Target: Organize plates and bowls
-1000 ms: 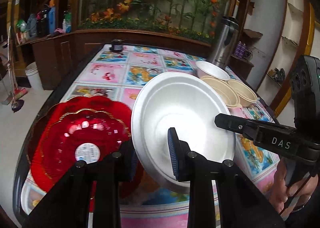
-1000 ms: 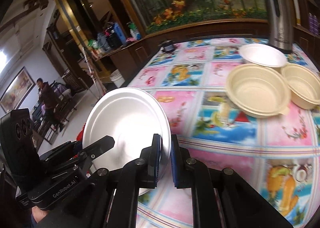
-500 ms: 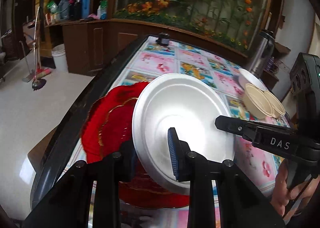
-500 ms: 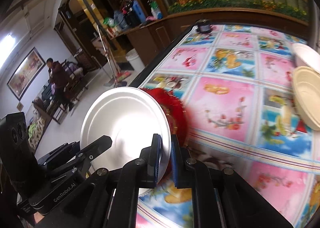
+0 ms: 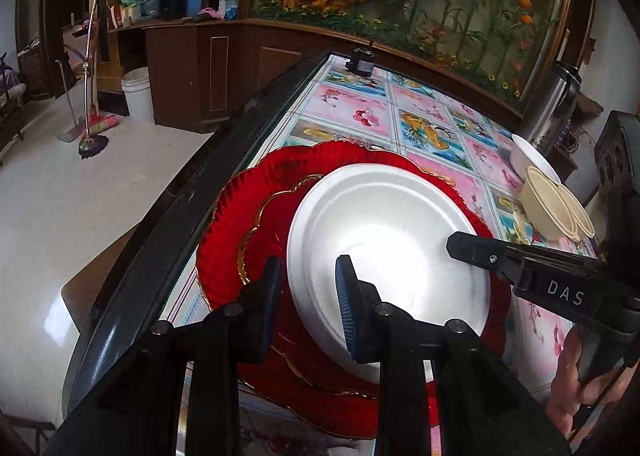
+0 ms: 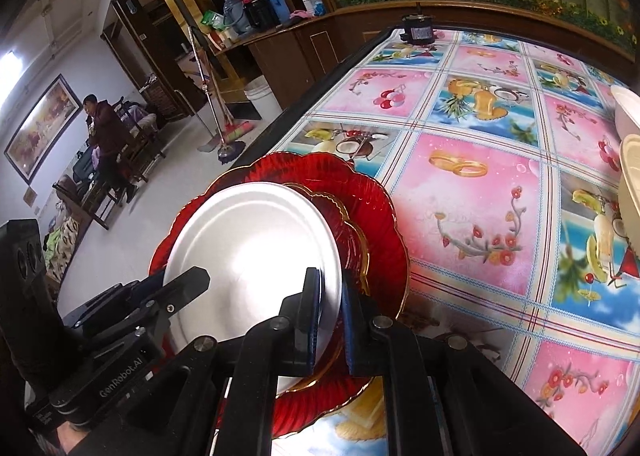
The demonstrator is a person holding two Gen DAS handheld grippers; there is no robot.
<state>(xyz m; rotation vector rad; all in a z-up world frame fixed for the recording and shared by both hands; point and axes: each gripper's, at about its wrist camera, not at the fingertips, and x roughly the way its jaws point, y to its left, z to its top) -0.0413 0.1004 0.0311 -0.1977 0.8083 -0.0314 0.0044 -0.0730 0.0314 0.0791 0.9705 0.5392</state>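
White plate point(image 5: 384, 240) over the red plates point(image 5: 248, 216), near the table point(image 6: 472, 192) edge | left gripper point(image 5: 308, 288) clamped on its near rim | right gripper point(image 6: 330, 296) pinching the opposite rim tight | bowls point(image 5: 552, 208) well apart, far side.

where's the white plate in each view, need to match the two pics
Left wrist view: the white plate sits centre to lower right, over the red plates, its near rim between the left tongs.
Right wrist view: the white plate is left of centre, its right rim pinched by the right tongs.
Shared landmark: the small black device at the table's far edge.
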